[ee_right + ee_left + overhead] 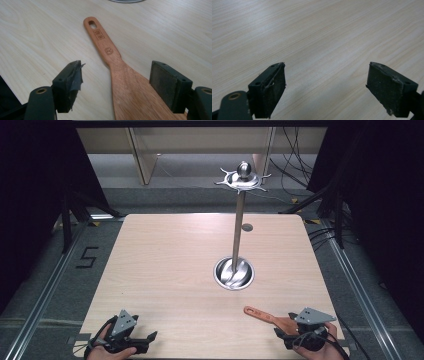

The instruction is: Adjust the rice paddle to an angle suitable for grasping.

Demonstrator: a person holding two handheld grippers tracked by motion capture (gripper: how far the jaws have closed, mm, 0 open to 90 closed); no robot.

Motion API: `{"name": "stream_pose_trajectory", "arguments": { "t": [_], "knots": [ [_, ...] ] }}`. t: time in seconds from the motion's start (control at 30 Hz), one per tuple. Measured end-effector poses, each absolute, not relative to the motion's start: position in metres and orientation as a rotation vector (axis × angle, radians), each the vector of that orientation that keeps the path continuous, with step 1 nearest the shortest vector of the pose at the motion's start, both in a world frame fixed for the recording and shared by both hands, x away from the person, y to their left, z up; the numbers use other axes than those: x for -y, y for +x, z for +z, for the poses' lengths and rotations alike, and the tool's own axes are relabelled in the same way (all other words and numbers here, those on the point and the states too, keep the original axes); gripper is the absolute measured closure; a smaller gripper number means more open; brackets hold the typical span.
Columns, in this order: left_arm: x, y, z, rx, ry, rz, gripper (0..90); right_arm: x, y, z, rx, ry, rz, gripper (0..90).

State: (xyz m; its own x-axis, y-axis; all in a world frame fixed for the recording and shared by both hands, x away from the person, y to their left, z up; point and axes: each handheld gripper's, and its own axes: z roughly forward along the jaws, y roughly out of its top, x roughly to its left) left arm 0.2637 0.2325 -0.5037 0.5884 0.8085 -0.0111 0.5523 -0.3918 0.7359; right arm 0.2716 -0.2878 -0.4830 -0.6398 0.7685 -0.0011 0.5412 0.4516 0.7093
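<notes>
Wooden flat spatula [120, 75] lies on pale table [165, 270] between my right gripper's [116, 82] wide jaws, not clamped | my left gripper [327, 87] wide, empty | steel hanging stand [239, 220] ahead, bare | I judge: pickup just beginning, hanging left.

On the table [165, 270], the stand's round base [234, 273] sits just right of centre, toward three o'clock, with its upright pole [237, 230] rising from it and the hooked top ring [243, 179] at the pole's upper end, toward twelve o'clock. The wooden spatula [267, 318] lies flat near the five o'clock edge, in front of the base, its handle end pointing to ten o'clock. The right gripper [281, 332] is at five o'clock with the spatula's blade between its parted jaws, and the left gripper [145, 340] rests at seven o'clock, well apart from both.
</notes>
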Motion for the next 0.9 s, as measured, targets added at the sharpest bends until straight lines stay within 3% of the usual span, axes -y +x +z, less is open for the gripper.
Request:
{"name": "stream_pose_trajectory", "arguments": {
  "t": [0.4, 0.9],
  "knots": [
    [-0.235, 0.261, -0.502, -1.041, 2.127, 0.477, 15.0, 0.286, 0.276, -0.48, -2.437, 1.087, 0.947, 30.0],
    [-0.235, 0.259, -0.5, -1.025, 2.135, 0.502, 15.0, 0.265, 0.291, -0.47, -2.503, 0.999, 0.865, 23.2]
  ]
}}
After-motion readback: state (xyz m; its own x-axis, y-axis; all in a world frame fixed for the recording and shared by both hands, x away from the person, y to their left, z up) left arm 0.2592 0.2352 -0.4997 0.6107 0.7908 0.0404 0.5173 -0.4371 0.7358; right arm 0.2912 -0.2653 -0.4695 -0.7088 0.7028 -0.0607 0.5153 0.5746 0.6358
